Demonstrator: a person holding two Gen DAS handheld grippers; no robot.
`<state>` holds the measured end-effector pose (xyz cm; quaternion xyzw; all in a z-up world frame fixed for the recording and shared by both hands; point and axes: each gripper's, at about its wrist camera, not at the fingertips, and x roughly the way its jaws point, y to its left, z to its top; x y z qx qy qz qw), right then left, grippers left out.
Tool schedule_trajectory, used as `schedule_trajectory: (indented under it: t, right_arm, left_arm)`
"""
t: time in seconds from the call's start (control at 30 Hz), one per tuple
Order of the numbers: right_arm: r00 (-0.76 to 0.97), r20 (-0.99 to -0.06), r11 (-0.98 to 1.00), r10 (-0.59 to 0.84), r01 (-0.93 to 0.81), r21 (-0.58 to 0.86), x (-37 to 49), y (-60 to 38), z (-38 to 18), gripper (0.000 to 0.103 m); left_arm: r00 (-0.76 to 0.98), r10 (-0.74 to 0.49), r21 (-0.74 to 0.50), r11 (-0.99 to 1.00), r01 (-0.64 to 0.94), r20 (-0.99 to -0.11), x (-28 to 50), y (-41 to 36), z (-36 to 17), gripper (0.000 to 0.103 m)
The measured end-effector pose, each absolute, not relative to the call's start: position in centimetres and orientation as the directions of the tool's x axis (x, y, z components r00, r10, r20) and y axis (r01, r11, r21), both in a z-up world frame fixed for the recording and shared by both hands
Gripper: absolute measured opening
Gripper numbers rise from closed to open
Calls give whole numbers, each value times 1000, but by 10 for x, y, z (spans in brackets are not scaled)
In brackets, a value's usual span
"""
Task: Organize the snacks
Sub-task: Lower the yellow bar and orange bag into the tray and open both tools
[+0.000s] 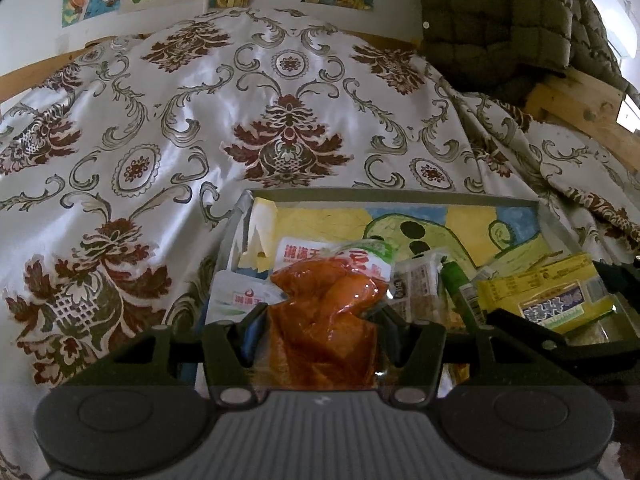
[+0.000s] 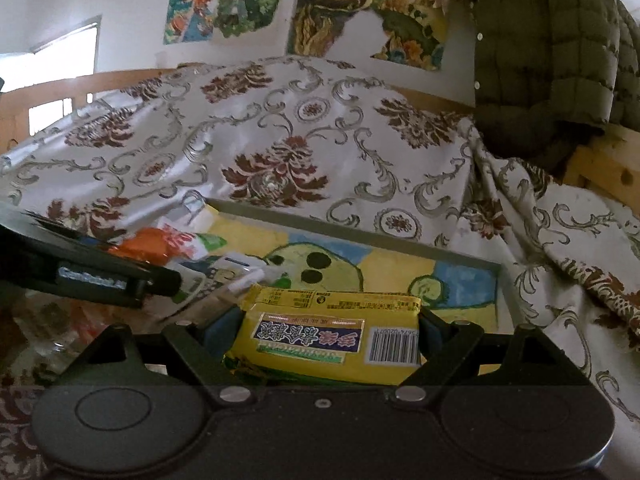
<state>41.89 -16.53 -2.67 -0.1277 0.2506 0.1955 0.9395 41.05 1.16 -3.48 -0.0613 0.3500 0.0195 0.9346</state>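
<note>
- orange-red sauce shows through the clear pouch (image 1: 324, 320) that my left gripper (image 1: 320, 332) is clenched on; its white top carries red chinese characters, only partly readable, beside a green patch.
- yellow wrapping covers the packet (image 2: 332, 340) my right gripper (image 2: 328, 340) grasps; it has a dark blue label with chinese characters, a green strip of small print i cannot read, and a barcode at the right end.
- both snacks hang over the tray (image 1: 392, 194), a shallow grey-rimmed box whose floor is a painted picture (image 1: 432, 232) of a green shape with black dots on yellow and blue.
- in the tray lie a white packet (image 1: 236, 296) with red characters, a clear pack of brown pieces (image 1: 416, 284), and a green tube (image 1: 456, 280); their wording is too small to tell.
- from the right wrist view, the left gripper's arm (image 2: 92, 276) bears a pale label, blurred.
- the tray sits on a shiny white cloth (image 1: 180, 120) with maroon and grey-green flourishes, draped over a wooden frame (image 1: 580, 108).
- behind are a white wall, cartoon posters (image 2: 224, 0), and a hanging olive quilted jacket (image 2: 540, 40).
</note>
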Motion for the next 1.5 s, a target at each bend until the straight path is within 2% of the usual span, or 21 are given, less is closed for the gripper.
schedule_trajectory:
  t: [0.47, 0.7, 0.9, 1.23, 1.4, 1.5]
  right_arm:
    - [803, -537, 905, 259, -396, -155, 427, -172, -30, 94]
    - [805, -539, 919, 249, -372, -131, 423, -180, -27, 102]
    - [811, -536, 939, 234, -331, -91, 409, -194, -18, 102]
    - [780, -571, 960, 255, -274, 54, 395, -213, -3, 102]
    - [739, -628, 968, 243, -228, 106, 415, -203, -8, 102]
    - [715, -665, 973, 215, -212, 87, 428, -193, -13, 102]
  left_arm:
    - [755, 3, -83, 994, -76, -656, 412, 9, -34, 64]
    - [772, -5, -99, 992, -75, -635, 404, 10, -29, 84]
    - [802, -7, -135, 986, -93, -598, 385, 16, -18, 98]
    - [824, 12, -163, 979, -126, -567, 344, 28, 2, 103]
    - [816, 25, -158, 977, -142, -577, 332, 31, 5, 103]
    - [819, 26, -160, 977, -143, -573, 327, 34, 8, 103]
